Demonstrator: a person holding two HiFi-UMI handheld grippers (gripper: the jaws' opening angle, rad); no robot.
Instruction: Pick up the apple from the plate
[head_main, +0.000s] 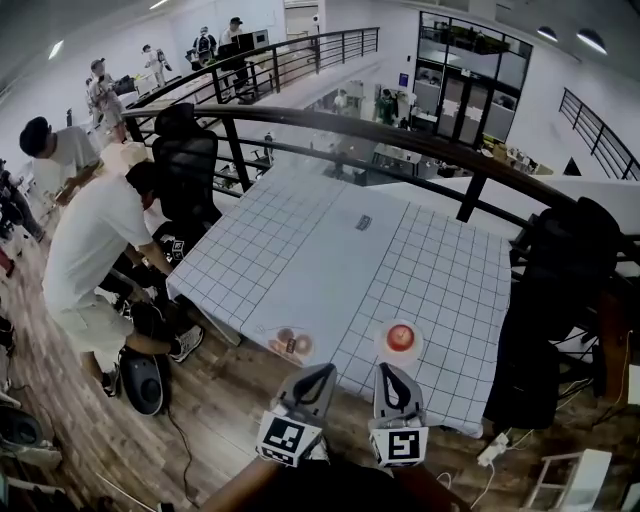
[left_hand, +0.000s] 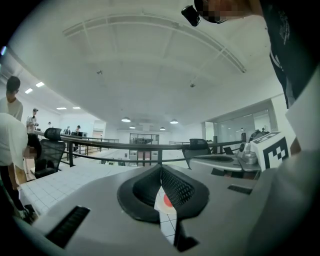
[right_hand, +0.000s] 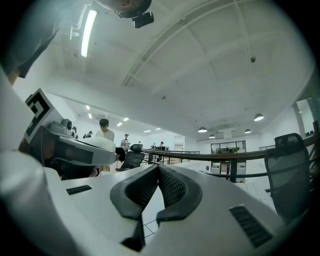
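A red apple (head_main: 400, 336) sits on a small white plate (head_main: 384, 352) near the front edge of the white grid-covered table (head_main: 330, 260). Both grippers hang low in the head view, just short of that edge and pointing level toward it. My right gripper (head_main: 386, 369) is shut and empty, its tip just below the plate. My left gripper (head_main: 327, 371) is to its left, also shut with nothing held. In the left gripper view, the apple (left_hand: 168, 201) shows through the slit under the closed tips of the left gripper (left_hand: 161, 167). In the right gripper view, the right gripper (right_hand: 158, 166) shows only table below.
A clear wrapper with brownish items (head_main: 290, 345) lies left of the plate. A small dark object (head_main: 363, 222) sits mid-table. A person (head_main: 95, 250) bends beside a black chair (head_main: 187, 165) at the left. Another dark chair (head_main: 560, 270) stands at the right, and a curved railing (head_main: 400, 140) runs behind.
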